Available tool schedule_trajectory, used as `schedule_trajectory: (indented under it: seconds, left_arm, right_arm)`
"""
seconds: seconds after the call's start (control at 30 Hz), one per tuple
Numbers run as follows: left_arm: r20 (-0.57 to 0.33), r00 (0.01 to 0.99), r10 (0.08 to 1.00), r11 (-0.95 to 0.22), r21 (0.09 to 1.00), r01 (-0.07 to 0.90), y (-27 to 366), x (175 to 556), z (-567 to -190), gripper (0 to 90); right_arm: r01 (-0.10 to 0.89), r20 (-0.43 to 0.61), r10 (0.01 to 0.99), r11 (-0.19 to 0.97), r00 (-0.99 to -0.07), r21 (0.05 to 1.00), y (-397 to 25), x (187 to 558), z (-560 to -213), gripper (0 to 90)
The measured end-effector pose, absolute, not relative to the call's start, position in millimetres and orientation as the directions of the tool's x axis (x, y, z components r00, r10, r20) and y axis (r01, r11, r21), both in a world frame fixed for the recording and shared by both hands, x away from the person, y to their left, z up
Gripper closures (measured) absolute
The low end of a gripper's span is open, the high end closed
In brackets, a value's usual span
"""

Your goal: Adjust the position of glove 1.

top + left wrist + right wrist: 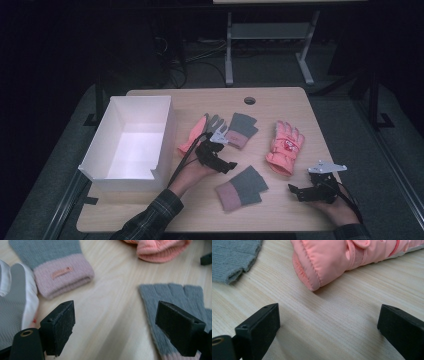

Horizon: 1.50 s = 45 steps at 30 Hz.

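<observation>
Between the spread jaws of the left claw [115, 327] lies bare table [112, 302]; the grey glove [175, 297] sits just right of it. Soft, light knit: pinch its cuff. Right claw [329, 330] is spread too, empty.

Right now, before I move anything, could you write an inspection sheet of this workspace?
Surface: wooden table, with a round hole near the far edge.
Job's things: four gloves lie flat: far grey-pink knit glove, near grey-pink knit glove, coral padded glove, coral-and-grey glove beside the left gripper. White box at left, empty.
Clutter: nothing seen.
Grippers: left gripper open, over bare wood between the knit gloves; right gripper open, holding nothing, short of the coral glove's cuff.
Cables: black cable trails from the left gripper.
Surroundings: dark floor, grey metal stand behind.
</observation>
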<state>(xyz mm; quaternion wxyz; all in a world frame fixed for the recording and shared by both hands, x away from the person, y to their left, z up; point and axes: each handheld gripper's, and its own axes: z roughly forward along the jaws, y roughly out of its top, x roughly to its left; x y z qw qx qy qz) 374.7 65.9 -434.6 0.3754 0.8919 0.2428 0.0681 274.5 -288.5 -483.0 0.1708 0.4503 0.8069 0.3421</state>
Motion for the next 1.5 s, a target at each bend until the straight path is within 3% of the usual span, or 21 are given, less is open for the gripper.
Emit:
schedule_trajectory:
  seconds: [0.47, 0.8, 0.97, 1.5]
  left_arm:
    - [-0.07, 0.84, 0.539, -0.566, 0.708, 0.422, 49, 416, -420, 23.9]
    - [-0.054, 0.813, 0.579, -0.551, 0.709, 0.44, 30, 451, -418, 39.1]
    - [-0.059, 0.804, 0.592, -0.55, 0.699, 0.456, 21, 469, -423, 49.2]
    - [-0.007, 0.773, 0.635, -0.589, 0.643, 0.49, 3, 493, -454, 61.3]
  right_arm:
    - [0.61, 0.03, 0.844, 0.361, -0.535, 0.705, -289, 275, -483, 3.1]
    - [0.61, 0.032, 0.845, 0.359, -0.534, 0.706, -289, 275, -483, 3.0]
    - [0.609, 0.03, 0.844, 0.362, -0.536, 0.706, -289, 275, -483, 2.8]
    - [0.609, 0.028, 0.843, 0.364, -0.537, 0.705, -289, 276, -483, 2.7]
